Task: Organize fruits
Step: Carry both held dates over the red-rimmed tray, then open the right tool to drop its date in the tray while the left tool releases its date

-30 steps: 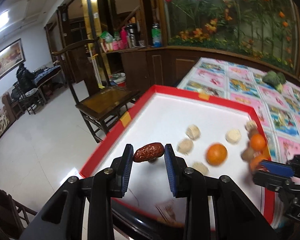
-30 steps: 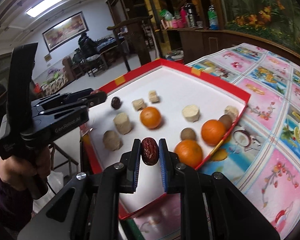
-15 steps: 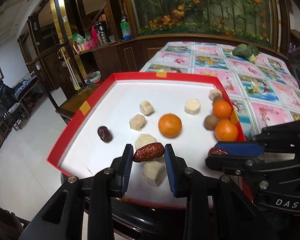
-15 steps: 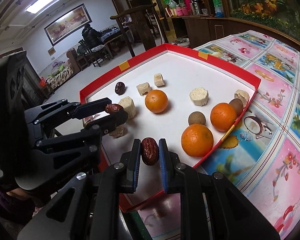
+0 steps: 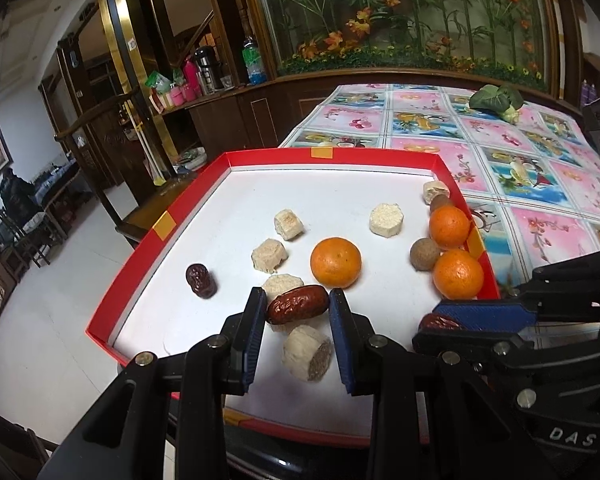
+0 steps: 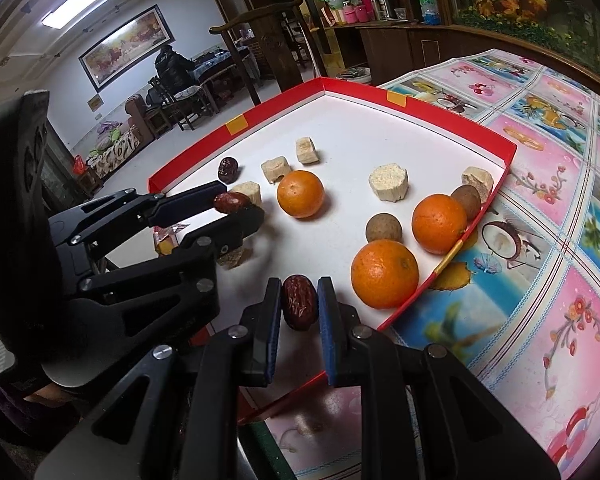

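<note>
A red-rimmed white tray (image 5: 380,156) (image 6: 420,108) holds three oranges, with one in the middle (image 5: 335,262) (image 6: 300,193), plus two brown round fruits, several pale cake pieces and a dark date (image 5: 200,280) (image 6: 228,169) at the left. My left gripper (image 5: 298,306) (image 6: 236,205) is shut on a red date (image 5: 298,305) held crosswise above the tray's near part. My right gripper (image 6: 299,308) (image 5: 440,322) is shut on another red date (image 6: 299,307) (image 5: 436,323) over the tray's near right corner, beside an orange (image 6: 385,274).
The tray lies on a table with a pink patterned cloth (image 5: 520,168) (image 6: 560,200). A green vegetable (image 5: 496,100) lies at the table's far end. A wooden chair (image 5: 112,160) stands left of the tray, beyond it open floor. A hand (image 6: 44,392) holds the left gripper.
The left gripper with its date has swung right and drawn in beside the right gripper over the tray's near edge. The right gripper has barely moved, still holding its date.
</note>
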`<state>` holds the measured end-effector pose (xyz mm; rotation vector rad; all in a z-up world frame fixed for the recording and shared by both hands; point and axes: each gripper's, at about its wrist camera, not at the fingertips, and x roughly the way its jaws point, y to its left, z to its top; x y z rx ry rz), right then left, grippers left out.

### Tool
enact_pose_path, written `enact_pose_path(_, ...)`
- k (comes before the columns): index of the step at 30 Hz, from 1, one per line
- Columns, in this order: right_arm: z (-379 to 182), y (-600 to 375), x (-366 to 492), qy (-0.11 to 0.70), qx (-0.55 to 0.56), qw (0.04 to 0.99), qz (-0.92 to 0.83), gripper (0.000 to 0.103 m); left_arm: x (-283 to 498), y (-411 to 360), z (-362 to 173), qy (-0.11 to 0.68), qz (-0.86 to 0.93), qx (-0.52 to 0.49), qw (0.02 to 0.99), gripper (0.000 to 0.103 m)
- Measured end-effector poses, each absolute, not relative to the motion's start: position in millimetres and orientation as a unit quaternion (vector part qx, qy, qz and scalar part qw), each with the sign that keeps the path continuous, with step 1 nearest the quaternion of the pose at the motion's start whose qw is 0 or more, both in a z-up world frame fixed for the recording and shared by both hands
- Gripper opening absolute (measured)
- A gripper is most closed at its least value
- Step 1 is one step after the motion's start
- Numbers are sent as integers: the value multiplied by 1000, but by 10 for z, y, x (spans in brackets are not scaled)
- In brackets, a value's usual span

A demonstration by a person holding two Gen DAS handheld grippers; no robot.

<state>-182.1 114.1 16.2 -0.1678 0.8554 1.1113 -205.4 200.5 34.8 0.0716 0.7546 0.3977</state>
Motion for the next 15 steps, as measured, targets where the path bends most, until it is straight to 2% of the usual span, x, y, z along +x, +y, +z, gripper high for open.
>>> enact_pose_path(15, 145, 1133, -1787, 400, -71, 761, 506, 21, -1916, 2048, 337, 360, 208, 38, 909, 32)
